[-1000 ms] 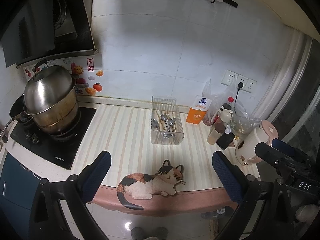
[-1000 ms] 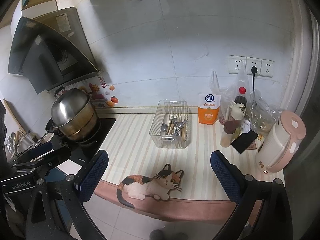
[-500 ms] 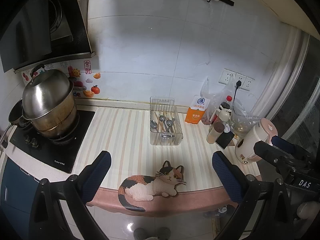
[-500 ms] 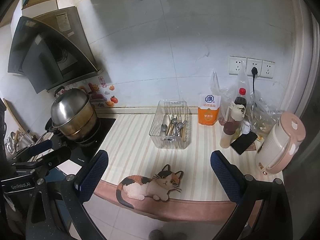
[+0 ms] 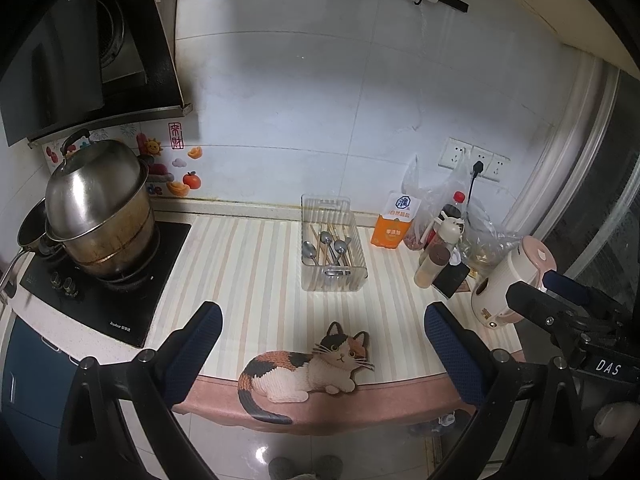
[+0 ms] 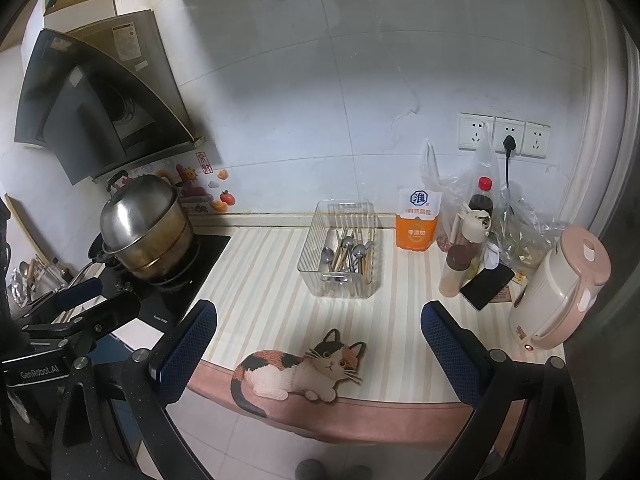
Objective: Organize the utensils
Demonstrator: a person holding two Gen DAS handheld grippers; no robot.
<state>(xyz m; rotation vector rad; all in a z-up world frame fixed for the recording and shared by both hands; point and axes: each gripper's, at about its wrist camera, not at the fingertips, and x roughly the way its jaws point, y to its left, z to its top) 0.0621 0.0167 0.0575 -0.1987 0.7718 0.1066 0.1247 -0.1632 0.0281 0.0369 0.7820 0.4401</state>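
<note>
A clear plastic bin [image 5: 333, 280] stands at the back of the striped counter mat and holds several metal spoons [image 5: 326, 240] and wooden chopsticks; it also shows in the right wrist view [image 6: 340, 280]. My left gripper [image 5: 320, 344] is open and empty, held back over the counter's front edge. My right gripper [image 6: 318, 344] is open and empty too, at about the same distance. Each gripper shows in the other's view: the right one [image 5: 568, 308] at right, the left one [image 6: 80, 308] at left.
A steel steamer pot [image 5: 100, 208] sits on the black hob [image 5: 120, 300] at left. An orange salt bag [image 5: 394, 220], bottles [image 5: 436, 256], a phone [image 5: 450, 280] and a pink kettle [image 5: 508, 280] crowd the right. A cat mat [image 5: 304, 372] lies at the front edge.
Both grippers have drifted slightly, the left view tilting up a little. Nothing on the counter has moved and both grippers stay open.
</note>
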